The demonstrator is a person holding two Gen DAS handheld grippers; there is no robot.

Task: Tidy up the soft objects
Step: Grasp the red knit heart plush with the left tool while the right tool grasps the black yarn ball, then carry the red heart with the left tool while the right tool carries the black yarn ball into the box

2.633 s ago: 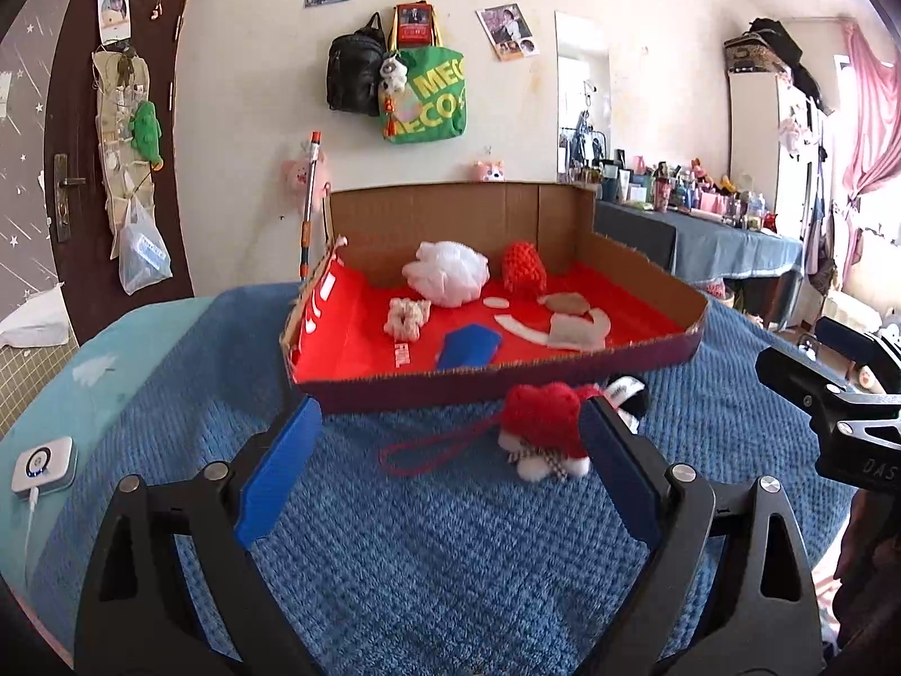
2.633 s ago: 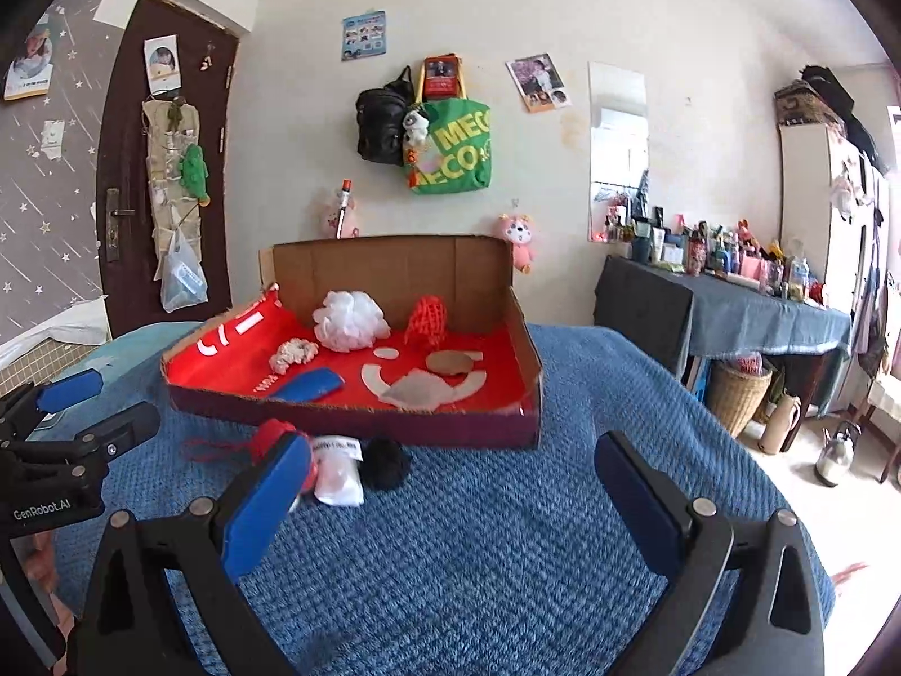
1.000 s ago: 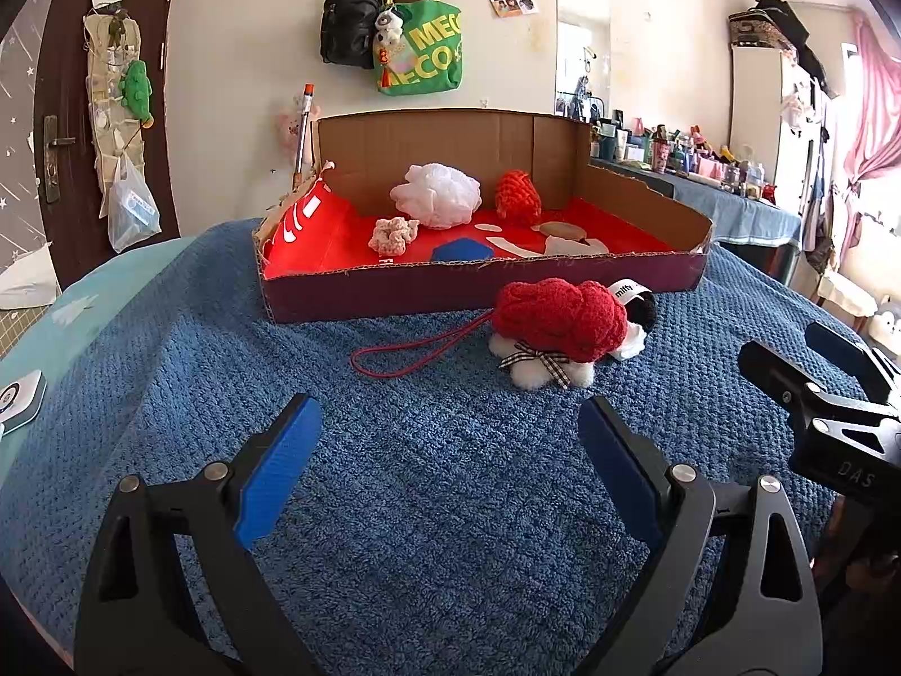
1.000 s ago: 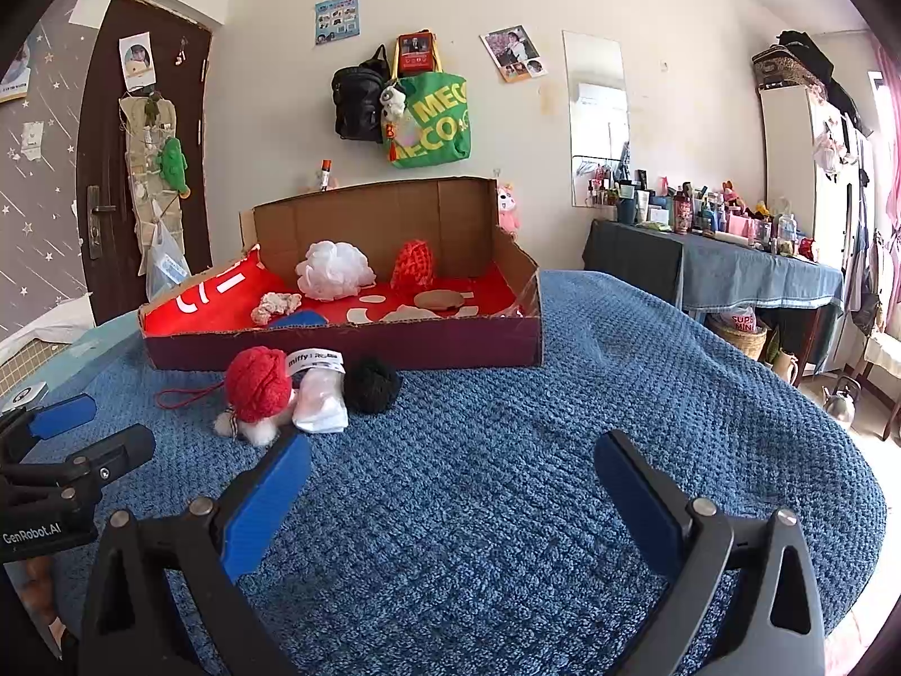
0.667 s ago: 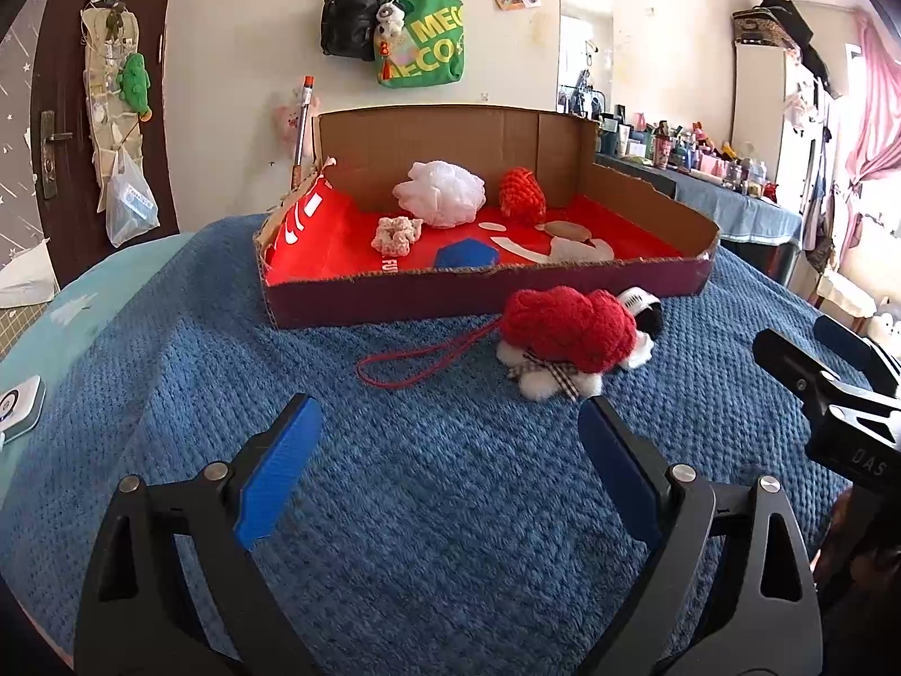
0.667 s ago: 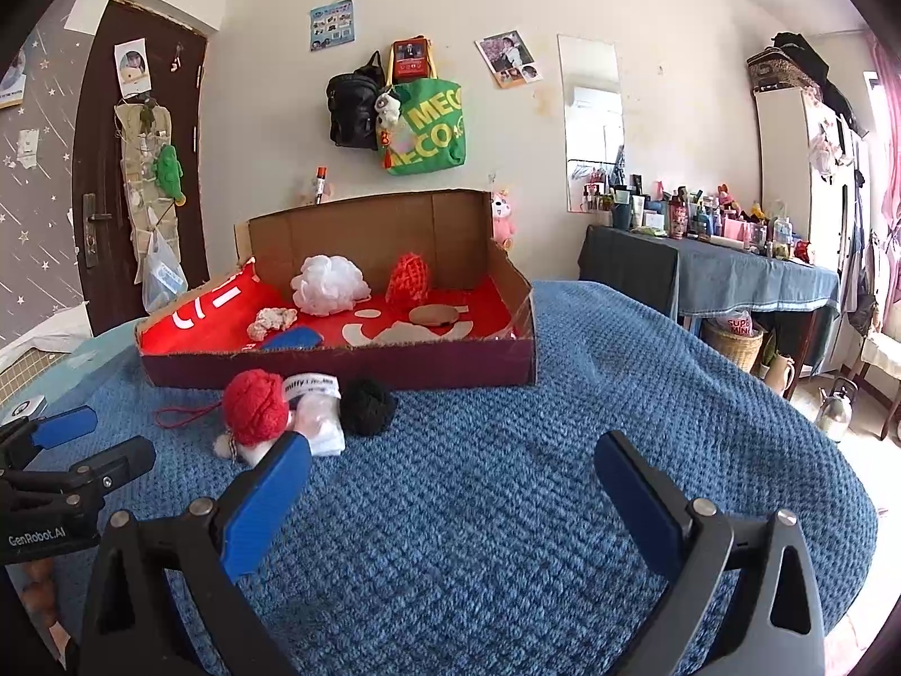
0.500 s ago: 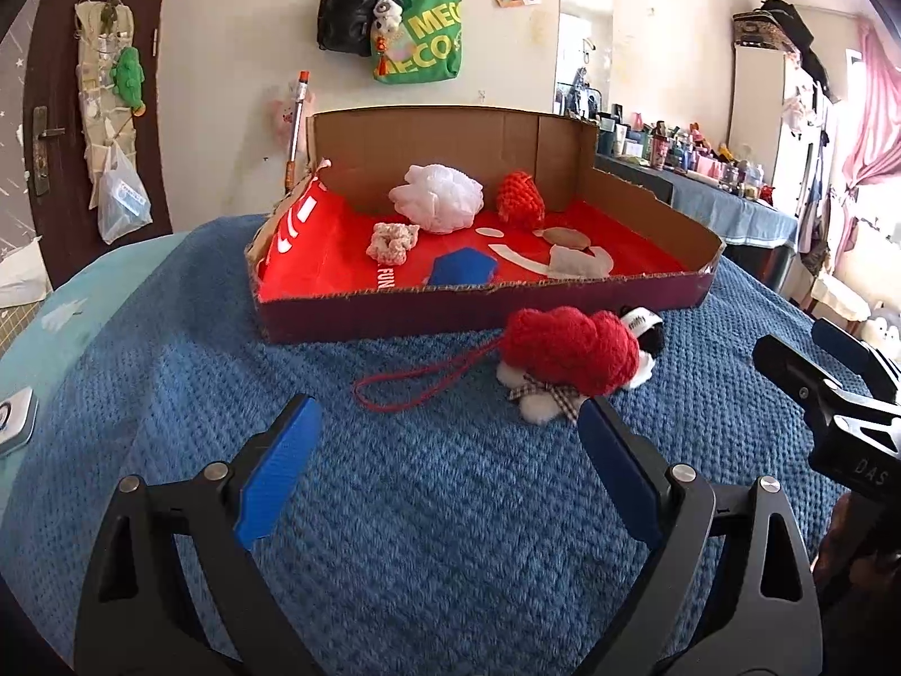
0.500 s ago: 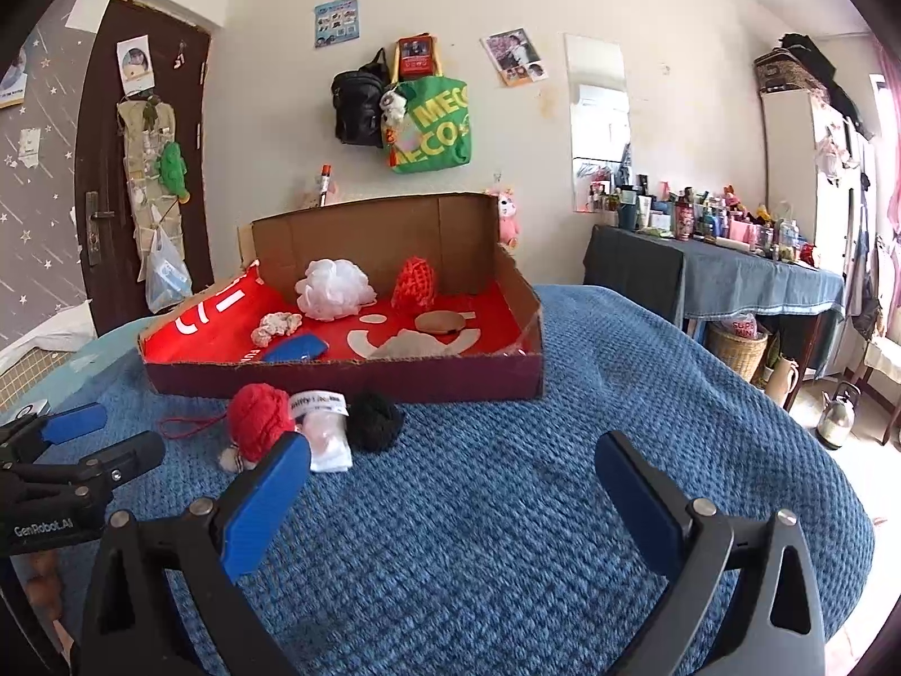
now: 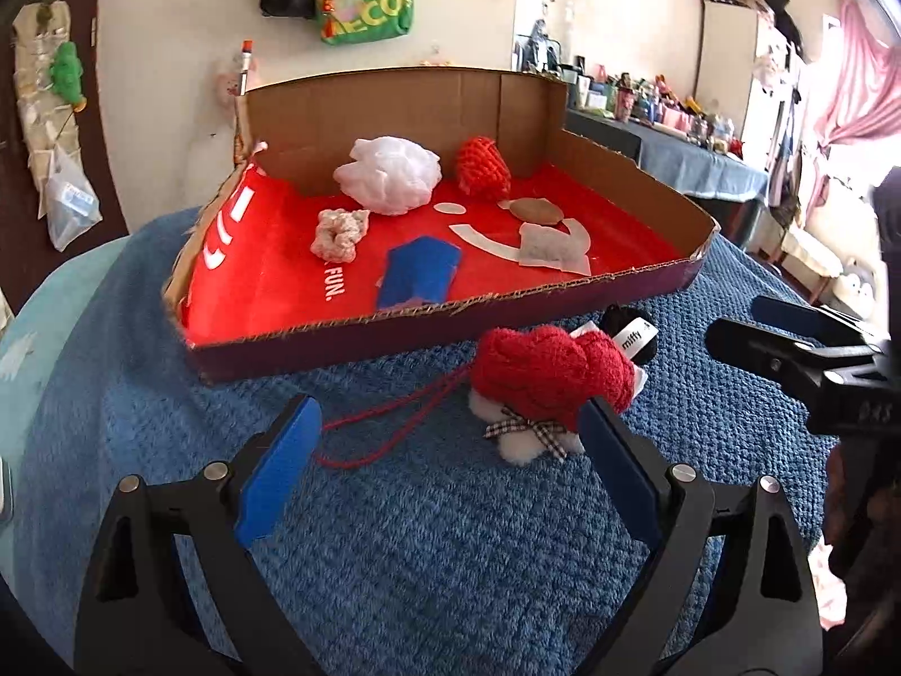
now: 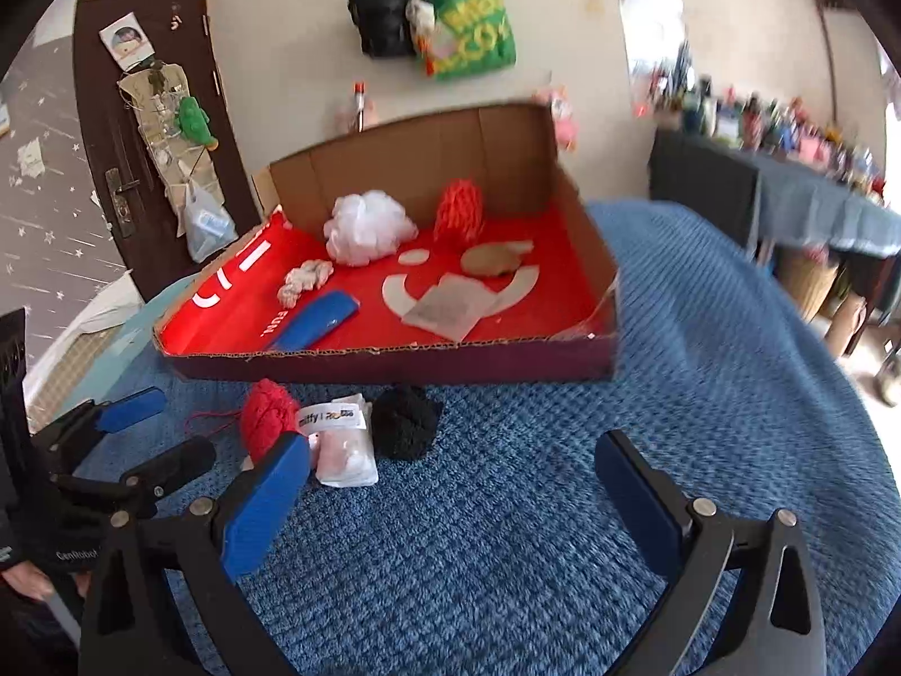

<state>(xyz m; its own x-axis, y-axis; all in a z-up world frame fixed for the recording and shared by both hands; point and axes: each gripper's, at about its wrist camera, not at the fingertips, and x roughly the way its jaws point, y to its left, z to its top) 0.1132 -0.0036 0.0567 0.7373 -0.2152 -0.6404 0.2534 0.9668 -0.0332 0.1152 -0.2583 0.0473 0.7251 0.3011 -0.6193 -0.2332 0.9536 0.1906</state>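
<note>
A red knitted plush with a red cord and a checked bow lies on the blue blanket in front of the cardboard tray. Beside it sit a white packaged toy and a black pompom. In the tray lie a white puff, a red knit ball, a pink scrunchie and a blue pad. My left gripper is open just short of the red plush. My right gripper is open, near the packaged toy and pompom.
The blue knitted blanket covers the table. Bags hang on the far wall, and a dark door is at the left. A cluttered side table stands at the right. The tray's tall back wall rises behind the soft things.
Both grippers have moved forward and tilted down toward the loose toys in front of the tray, which now look larger and closer. Both stay open with nothing held.
</note>
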